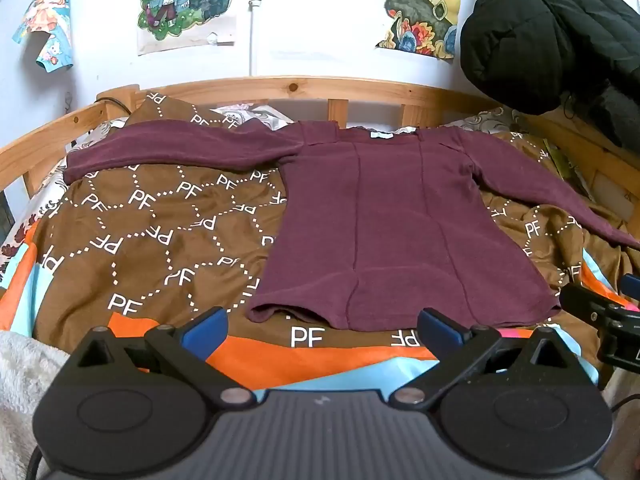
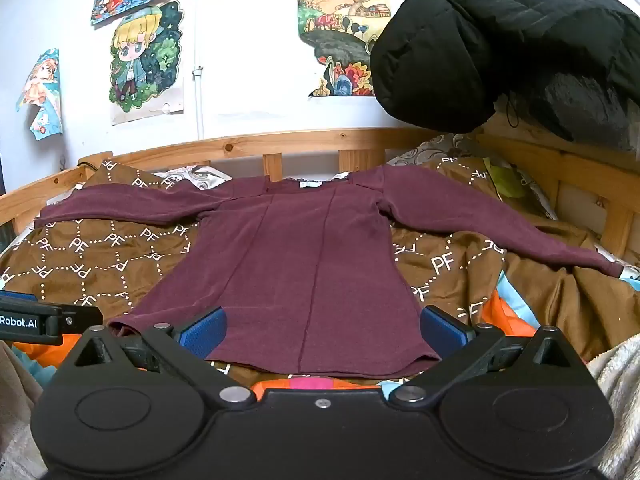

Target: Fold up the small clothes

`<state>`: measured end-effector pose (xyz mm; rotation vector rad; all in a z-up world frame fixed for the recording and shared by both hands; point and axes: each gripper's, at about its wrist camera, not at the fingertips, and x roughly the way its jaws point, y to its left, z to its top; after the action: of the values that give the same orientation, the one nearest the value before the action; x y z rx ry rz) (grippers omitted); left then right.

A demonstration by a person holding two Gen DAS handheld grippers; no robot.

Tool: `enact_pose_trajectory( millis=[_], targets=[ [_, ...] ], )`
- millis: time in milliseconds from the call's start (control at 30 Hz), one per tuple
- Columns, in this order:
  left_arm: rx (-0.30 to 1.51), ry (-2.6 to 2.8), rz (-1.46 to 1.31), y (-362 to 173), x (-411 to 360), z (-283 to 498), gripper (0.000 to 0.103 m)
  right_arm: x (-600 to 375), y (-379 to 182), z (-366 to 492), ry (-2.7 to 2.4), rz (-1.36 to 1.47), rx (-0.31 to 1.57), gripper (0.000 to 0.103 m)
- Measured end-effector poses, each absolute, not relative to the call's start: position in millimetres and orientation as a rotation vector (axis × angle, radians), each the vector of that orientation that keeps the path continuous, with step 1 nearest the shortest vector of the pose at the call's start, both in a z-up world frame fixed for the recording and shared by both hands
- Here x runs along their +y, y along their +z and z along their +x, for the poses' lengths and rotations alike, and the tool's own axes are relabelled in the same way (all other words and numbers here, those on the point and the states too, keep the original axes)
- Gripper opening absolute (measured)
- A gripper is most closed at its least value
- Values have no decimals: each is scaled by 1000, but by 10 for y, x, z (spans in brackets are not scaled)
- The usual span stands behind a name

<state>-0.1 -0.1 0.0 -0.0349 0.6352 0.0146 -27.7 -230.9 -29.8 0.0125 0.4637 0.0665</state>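
A maroon long-sleeved top (image 1: 400, 232) lies flat on the bed, neck toward the headboard, both sleeves spread out; it also shows in the right wrist view (image 2: 296, 280). My left gripper (image 1: 322, 330) is open and empty, held near the hem's left corner. My right gripper (image 2: 322, 332) is open and empty, held just short of the hem, its blue fingers (image 2: 204, 330) straddling the hem's middle. The right gripper's side shows at the right edge of the left wrist view (image 1: 608, 316).
A brown "PF" patterned blanket (image 1: 160, 232) covers the bed. A wooden bed rail (image 1: 304, 90) runs along the back. A black padded jacket (image 2: 500, 48) hangs at the back right. Posters hang on the white wall. White fleece lies at the near corners.
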Motion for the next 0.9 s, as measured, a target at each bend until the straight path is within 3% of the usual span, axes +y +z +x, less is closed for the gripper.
enact_pose_trajectory(
  millis=[900],
  targets=[
    [643,13,-38,-3,-5,-6,102,-2332,-322,-286,65,18,467,103]
  ],
)
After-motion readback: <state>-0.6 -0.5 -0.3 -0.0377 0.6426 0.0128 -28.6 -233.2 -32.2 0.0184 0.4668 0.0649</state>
